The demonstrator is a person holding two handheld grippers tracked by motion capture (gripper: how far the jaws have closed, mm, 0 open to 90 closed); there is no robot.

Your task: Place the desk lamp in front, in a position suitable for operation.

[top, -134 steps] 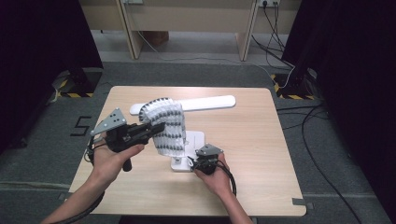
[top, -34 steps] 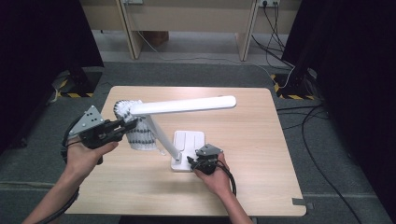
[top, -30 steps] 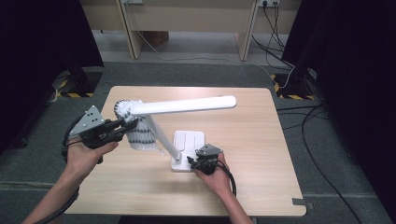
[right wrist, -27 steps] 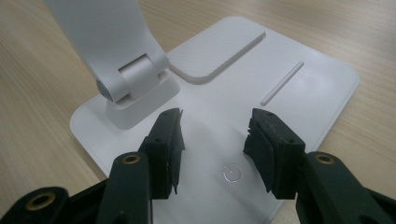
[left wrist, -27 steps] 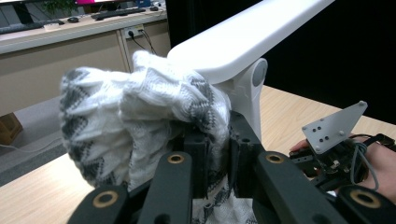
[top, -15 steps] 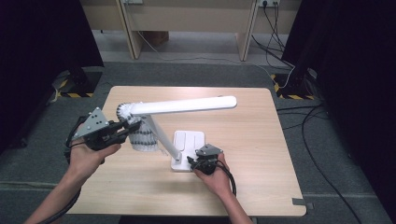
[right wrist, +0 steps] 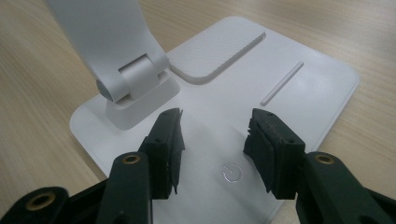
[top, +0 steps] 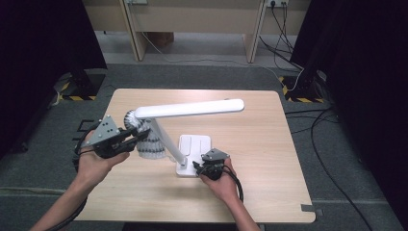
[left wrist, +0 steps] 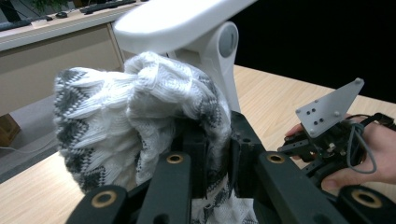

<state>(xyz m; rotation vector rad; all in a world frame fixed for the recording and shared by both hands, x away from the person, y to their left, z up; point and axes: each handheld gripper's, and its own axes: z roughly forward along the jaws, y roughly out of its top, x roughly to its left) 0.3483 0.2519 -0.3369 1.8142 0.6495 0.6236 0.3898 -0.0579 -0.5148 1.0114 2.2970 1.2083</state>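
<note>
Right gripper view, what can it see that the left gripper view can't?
The right gripper view alone shows the lamp base with its power symbol between the right gripper's open jaws. The left gripper view alone shows the knitted hat pinched by the left gripper, plus the lamp head. Both show the lamp's white arm and the wooden table.

My high view looks forward and down on the whole table (top: 269,192) from above my side. The left gripper view sits close behind its jaws, facing the knitted hat (left wrist: 140,116) and the lamp's arm (left wrist: 219,56). The right gripper view looks down closely at the lamp base (right wrist: 280,70). All three share the lamp.
</note>
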